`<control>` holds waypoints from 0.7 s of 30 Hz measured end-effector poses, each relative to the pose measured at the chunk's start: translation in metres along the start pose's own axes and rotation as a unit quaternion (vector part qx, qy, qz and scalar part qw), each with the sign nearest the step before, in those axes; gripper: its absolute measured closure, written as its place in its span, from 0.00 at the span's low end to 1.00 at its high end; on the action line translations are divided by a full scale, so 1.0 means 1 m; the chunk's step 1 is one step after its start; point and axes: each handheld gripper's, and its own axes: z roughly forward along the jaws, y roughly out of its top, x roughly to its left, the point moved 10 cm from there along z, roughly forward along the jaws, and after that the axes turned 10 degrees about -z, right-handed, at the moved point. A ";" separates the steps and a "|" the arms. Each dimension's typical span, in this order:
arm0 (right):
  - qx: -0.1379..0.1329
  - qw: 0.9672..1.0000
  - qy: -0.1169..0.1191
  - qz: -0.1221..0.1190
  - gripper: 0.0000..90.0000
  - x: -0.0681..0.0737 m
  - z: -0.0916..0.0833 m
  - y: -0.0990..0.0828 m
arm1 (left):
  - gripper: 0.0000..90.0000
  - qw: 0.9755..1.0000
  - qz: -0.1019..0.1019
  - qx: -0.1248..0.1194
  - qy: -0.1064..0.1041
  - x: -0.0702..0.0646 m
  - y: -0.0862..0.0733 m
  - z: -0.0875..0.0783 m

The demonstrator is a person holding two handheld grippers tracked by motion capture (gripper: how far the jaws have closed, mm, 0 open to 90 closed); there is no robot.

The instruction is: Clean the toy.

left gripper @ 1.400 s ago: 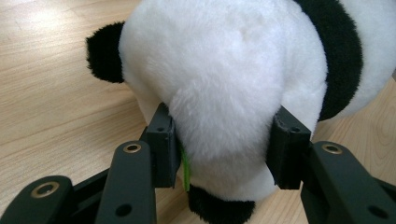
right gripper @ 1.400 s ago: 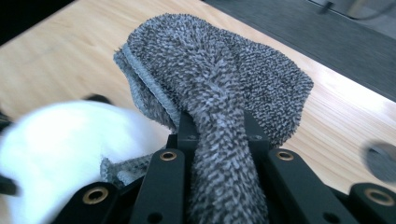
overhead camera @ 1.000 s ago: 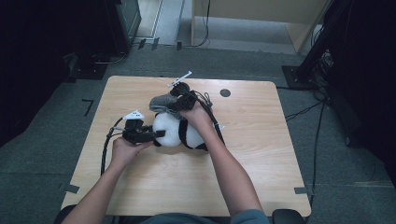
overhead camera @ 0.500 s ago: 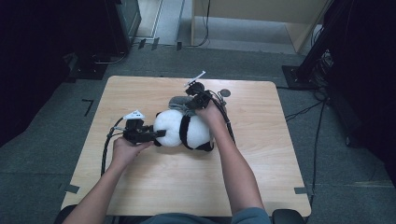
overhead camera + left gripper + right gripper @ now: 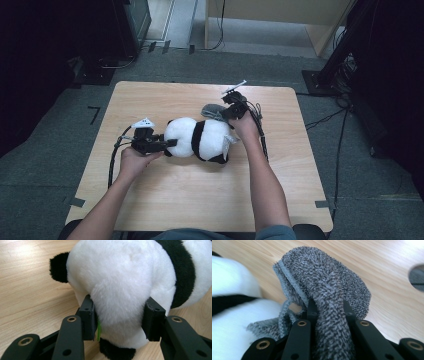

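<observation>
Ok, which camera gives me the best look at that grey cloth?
The right gripper view: the grey cloth sits close up, its fuzzy pile and stitched edge clear, pinched in the right tongs. The high view shows it as a small grey patch beside the panda.

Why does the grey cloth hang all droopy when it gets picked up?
The grey cloth probably is soft and floppy: it folds over the right tool and sags both sides. Its fuzzy nap likely grips, so it should not slip out. It looks thin, so probably light.
</observation>
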 end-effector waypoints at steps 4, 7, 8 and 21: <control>0.000 1.000 -0.002 0.019 0.85 -0.011 0.005 -0.019 | 0.60 1.000 -0.001 -0.002 0.001 0.000 0.000 0.000; 0.010 0.999 -0.006 0.030 0.85 -0.018 0.011 -0.036 | 0.60 1.000 -0.002 -0.001 -0.001 0.001 0.000 0.000; 0.014 0.999 -0.008 0.033 0.85 -0.020 0.012 -0.040 | 0.60 1.000 -0.003 -0.002 -0.001 0.001 0.000 0.000; -0.077 0.996 -0.033 0.004 0.85 -0.011 -0.051 0.011 | 0.59 1.000 -0.018 -0.018 0.001 -0.001 0.000 0.000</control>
